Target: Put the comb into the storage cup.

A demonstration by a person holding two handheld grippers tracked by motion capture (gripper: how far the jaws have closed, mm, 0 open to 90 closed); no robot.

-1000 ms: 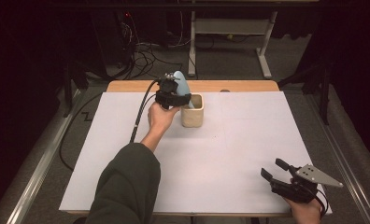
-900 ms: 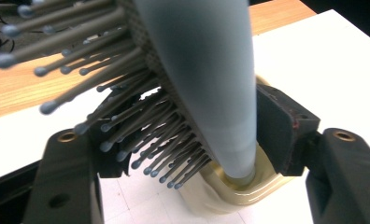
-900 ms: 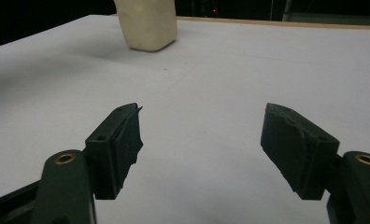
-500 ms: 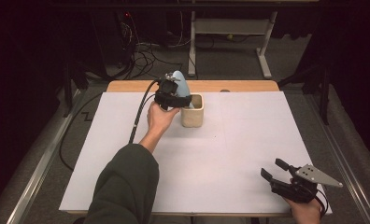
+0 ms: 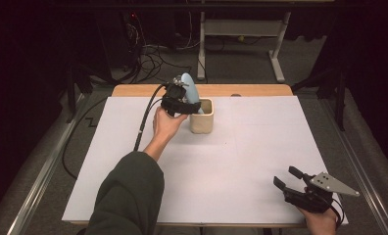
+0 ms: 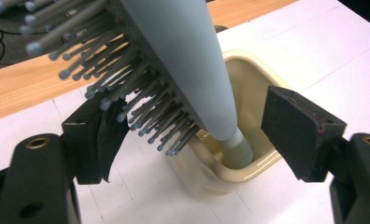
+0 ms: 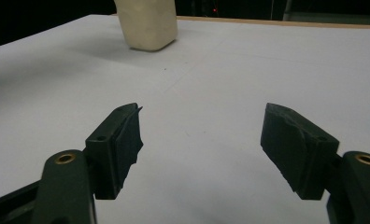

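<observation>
White-covered table (image 5: 241,161) with wood far edge, dark room. Your left gripper (image 6: 192,140) has just been opening; its pads are clear of the hairbrush (image 6: 183,70) between them (handle down in the cream holder (image 6: 248,163)). Your right gripper (image 7: 202,144) rests agape, well apart.

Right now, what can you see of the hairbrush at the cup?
The hairbrush is pale blue-grey, plastic by its look, with a broad back and rows of thin ball-tipped bristles. It stands handle-down, leaning, its paler handle end inside the cream cup near the table's far edge. The left claw has just been opening; the brush stands between its pads, bristles at the left pad, the right pad clear.
</observation>
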